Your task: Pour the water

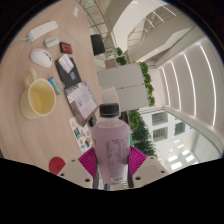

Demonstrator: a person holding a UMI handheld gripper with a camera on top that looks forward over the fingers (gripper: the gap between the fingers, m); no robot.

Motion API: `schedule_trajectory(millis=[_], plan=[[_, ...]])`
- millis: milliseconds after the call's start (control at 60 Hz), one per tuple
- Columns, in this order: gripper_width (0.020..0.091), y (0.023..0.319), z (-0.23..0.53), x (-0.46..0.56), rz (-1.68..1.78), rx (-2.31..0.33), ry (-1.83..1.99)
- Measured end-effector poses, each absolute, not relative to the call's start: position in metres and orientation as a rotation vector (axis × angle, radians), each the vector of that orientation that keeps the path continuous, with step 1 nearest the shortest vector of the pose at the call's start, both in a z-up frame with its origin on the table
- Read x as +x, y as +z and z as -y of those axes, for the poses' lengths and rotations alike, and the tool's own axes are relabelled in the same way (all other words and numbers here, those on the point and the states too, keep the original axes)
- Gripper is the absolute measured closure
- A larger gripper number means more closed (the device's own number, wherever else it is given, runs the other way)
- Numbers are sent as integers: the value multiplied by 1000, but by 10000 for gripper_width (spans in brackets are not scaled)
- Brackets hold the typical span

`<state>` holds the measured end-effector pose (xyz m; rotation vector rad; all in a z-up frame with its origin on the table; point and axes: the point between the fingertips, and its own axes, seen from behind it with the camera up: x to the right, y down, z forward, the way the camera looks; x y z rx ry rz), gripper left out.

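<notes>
the gripper (110,165) is closed on a clear water bottle (110,135), both pink pads (88,160) seemingly pressing its sides, tilted high over the desk (60,45); a yellow cup (40,97) sits below near its edge.

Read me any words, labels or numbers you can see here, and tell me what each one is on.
No text can be read.
Bottle, held between the gripper's pink pads: no readable label.
Papers on the table: print too small and blurred to read.
Cup: no marking visible.
</notes>
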<state>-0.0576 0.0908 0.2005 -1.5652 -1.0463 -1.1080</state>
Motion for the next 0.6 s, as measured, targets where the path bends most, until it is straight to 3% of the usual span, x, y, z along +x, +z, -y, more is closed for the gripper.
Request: schedule_trajectory(millis=[317,483,600], plan=[[716,160,-101,-112,1834,-1109,-1651],[711,149,-105,-129,1897,-1067,-1644],[713,156,-108,-135,1711,-1256,-1476]])
